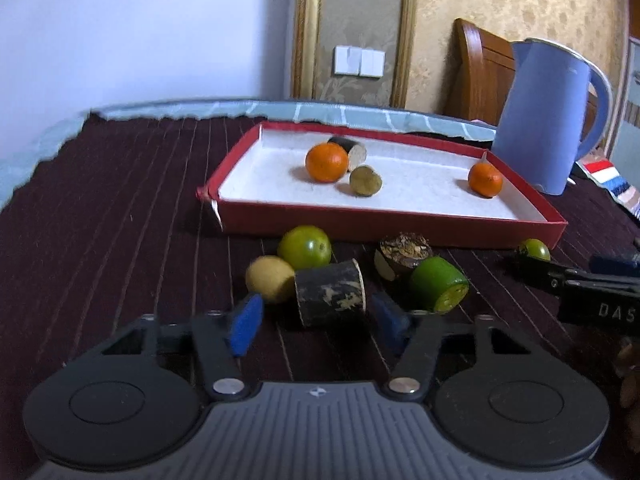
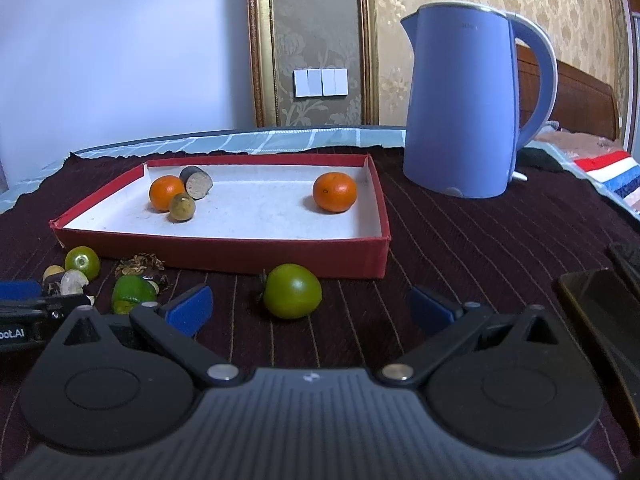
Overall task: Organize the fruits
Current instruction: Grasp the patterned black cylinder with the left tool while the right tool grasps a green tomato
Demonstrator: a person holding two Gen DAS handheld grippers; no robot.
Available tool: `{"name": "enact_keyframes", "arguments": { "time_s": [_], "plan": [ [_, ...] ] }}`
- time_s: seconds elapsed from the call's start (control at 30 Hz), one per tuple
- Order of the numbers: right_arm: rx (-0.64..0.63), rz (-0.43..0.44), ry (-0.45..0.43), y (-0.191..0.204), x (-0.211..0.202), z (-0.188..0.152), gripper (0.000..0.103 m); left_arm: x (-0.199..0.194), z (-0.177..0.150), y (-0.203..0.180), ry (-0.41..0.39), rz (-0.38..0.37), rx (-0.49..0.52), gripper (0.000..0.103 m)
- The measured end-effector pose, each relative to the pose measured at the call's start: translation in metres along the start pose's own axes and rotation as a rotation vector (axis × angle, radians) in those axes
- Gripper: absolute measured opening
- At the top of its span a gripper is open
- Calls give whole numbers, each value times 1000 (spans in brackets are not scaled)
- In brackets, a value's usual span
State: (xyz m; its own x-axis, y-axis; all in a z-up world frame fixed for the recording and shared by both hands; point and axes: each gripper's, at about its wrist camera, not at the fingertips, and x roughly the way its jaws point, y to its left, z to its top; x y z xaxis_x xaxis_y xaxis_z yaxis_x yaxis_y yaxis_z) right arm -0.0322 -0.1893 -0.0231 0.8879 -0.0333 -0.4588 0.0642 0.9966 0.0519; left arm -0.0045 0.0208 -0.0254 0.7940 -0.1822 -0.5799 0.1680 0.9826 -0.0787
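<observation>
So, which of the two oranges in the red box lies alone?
The orange near the box's right wall, on the kettle side; the other orange touches two small pieces.

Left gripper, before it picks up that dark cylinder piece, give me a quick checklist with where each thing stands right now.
1. Dark cylinder lies between the left gripper's blue pads: ok.
2. Pads pressing on it: not ok, gaps show on both sides.
3. Neighbours clear: not ok, yellow fruit touches the cylinder.
4. Red tray has free floor: ok.
5. Right gripper out of the way: ok, open around a separate green fruit.
</observation>
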Motion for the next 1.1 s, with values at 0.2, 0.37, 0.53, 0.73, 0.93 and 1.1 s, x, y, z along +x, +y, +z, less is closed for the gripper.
{"name": "enact_keyframes", "arguments": {
  "time_s": [0.2,0.37,0.53,0.73,0.93,1.1],
  "plan": [
    [11,5,-5,-1,0,-1,103,4,2,-8,-1,-9,-7,32],
    [22,-1,-4,-3,0,-1,103,2,1,-10,-14,-9,1,32],
    [33,6,16,-5,2,1,103,2,0,-7,-12,-15,29,32],
    [-6,0,57,-5,6,3,103,2,-3,-14,-32,10,75,32],
    [-79,10,111,6,22,8,84,2,-4,-15,-38,13,85,32],
    [-73,39,130,8,30,11,59,2,-4,-15,-40,15,88,32]
  ]
}}
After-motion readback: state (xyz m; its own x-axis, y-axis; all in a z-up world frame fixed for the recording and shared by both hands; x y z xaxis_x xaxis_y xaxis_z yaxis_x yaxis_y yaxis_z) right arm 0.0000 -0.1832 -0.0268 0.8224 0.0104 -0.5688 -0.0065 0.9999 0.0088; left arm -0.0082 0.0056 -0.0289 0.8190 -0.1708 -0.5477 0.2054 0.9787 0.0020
